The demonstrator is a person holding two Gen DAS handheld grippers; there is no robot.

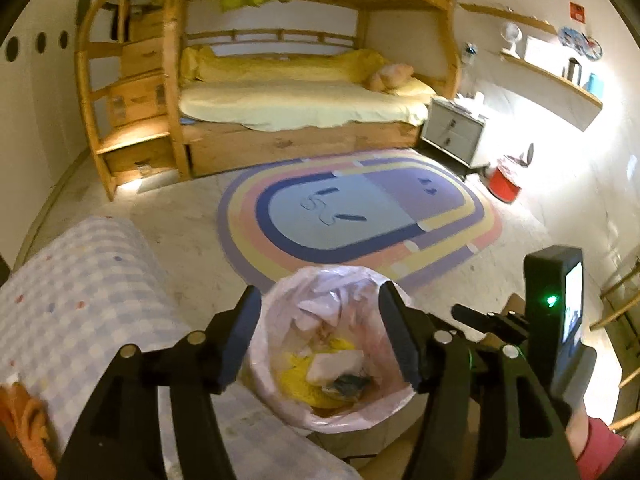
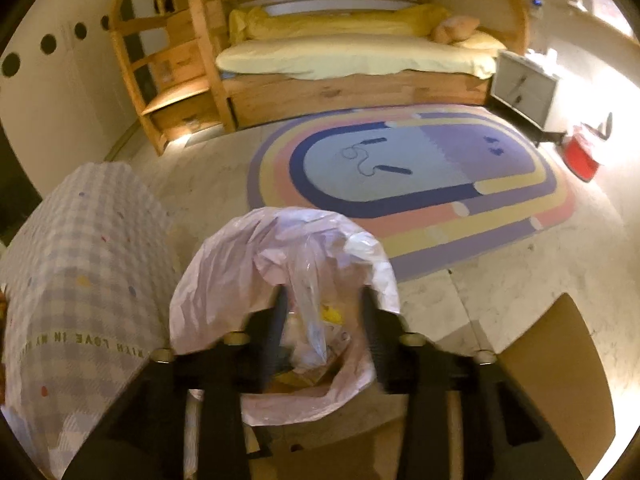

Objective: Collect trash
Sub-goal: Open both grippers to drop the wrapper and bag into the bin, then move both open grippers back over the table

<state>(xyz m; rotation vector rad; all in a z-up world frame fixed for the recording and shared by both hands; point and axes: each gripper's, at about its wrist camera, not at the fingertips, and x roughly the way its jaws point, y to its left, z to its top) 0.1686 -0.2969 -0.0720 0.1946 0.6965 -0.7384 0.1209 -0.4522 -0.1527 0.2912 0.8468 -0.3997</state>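
Observation:
A trash bin lined with a pink bag (image 1: 280, 392) stands on the floor right under both grippers. Inside it lie white paper (image 1: 336, 364), yellow scraps and a dark wrapper. My left gripper (image 1: 322, 316) hangs open over the bin's mouth with nothing between its fingers. In the right wrist view, the right gripper (image 2: 324, 308) is open above the same pink bag (image 2: 224, 280). A crumpled clear plastic bag (image 2: 308, 320) sits loose between its fingers, and the pads do not press on it. The right tool's black housing with a green light (image 1: 552, 304) shows at the right of the left wrist view.
A checked cloth (image 1: 80, 300) covers furniture left of the bin. An oval striped rug (image 1: 360, 216) lies ahead, with a wooden bunk bed (image 1: 304, 100) behind it. A grey nightstand (image 1: 454, 132) and a red bin (image 1: 504, 188) stand right. Brown cardboard (image 2: 552, 360) lies beside the bin.

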